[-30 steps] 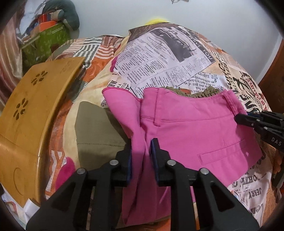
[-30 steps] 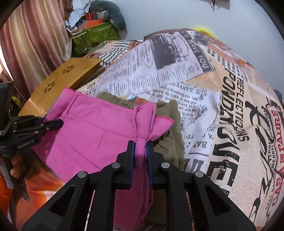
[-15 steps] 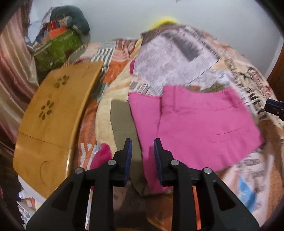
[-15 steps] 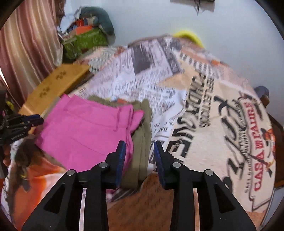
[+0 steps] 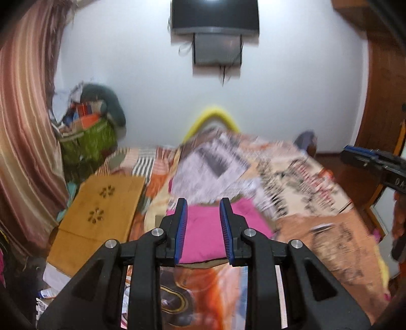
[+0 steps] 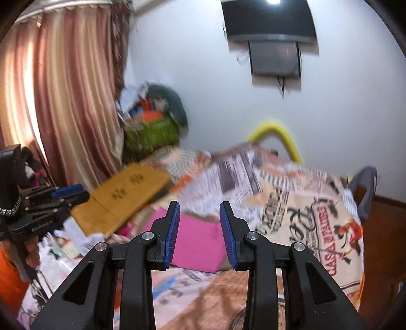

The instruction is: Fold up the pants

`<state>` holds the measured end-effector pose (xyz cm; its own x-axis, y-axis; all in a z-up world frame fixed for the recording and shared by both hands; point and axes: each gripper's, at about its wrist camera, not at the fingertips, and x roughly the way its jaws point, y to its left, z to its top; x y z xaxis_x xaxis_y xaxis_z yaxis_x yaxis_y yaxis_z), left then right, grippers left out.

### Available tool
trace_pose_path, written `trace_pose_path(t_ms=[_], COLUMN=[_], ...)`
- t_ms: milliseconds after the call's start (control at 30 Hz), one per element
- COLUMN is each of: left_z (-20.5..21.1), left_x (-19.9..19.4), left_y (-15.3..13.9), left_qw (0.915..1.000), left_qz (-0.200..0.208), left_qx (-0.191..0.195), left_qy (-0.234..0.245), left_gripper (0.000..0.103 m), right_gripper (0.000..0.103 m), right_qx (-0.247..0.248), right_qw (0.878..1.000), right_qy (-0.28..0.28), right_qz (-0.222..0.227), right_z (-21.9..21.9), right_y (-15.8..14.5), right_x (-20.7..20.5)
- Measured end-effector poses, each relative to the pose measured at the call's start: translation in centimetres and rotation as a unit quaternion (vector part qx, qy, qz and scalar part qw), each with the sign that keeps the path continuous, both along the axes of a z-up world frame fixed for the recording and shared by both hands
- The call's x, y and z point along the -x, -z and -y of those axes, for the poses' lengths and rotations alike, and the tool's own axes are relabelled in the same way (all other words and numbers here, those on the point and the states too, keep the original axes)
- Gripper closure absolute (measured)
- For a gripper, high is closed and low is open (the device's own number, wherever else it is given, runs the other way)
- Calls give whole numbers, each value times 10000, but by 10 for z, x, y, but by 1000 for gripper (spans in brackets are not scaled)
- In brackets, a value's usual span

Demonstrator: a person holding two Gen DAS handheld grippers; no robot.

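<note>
The pink pants (image 5: 203, 233) lie folded into a compact rectangle on the bed (image 5: 317, 203), on top of an olive garment whose edge shows beneath them, near the bed's left side beside the wooden board (image 5: 101, 210). Nothing holds them. The left gripper (image 5: 203, 228) hangs above and apart from the cloth, jaws wide with only air between the blue pads (image 5: 181, 228). The right gripper (image 6: 199, 231) is the same — spread wide, empty, raised off the bed. Both views take in the wall and the TV (image 6: 271, 22), which suggests the tools are lifted clear so the fold lies undisturbed. Judging by the neat, flat shape, the folding looks finished — perhaps only a tidy-up remains. The frames are blurred, so fine creases cannot be made out.
</note>
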<state>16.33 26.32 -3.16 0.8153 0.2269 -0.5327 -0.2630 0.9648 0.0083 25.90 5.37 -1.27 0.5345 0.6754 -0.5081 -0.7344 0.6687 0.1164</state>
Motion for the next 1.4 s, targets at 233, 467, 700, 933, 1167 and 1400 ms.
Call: trace_pose_path(t_ms=[233, 467, 700, 933, 1167, 1400], left_z=[48, 88, 114, 126, 124, 124], left_x=[85, 161, 201, 219, 227, 233], left_y=[-59, -75, -69, -59, -51, -47], left_qw=[9962, 9894, 9849, 9827, 9829, 9821], left_qz=[806, 1392, 1677, 1774, 1792, 1851], left_qx=[-315, -391, -385, -494, -364, -264], left_qy=[-125, -142, -175, -213, -212, -244], left_gripper=[77, 73, 57, 25, 3, 1], right_gripper=[74, 74, 74, 39, 7, 0], right_qx=[-672, -1054, -1196, -1190, -1333, -1299], right_qw=[9946, 9864, 9835, 9844, 9829, 9822], right_qy=[-120, -273, -357, -143, 212, 400], right_qz=[778, 1229, 1312, 1285, 1253, 1298], right_z=[34, 57, 64, 69, 77, 80], right_y=[-56, -65, -55, -44, -40, -38], right_x=[85, 150, 179, 193, 199, 203])
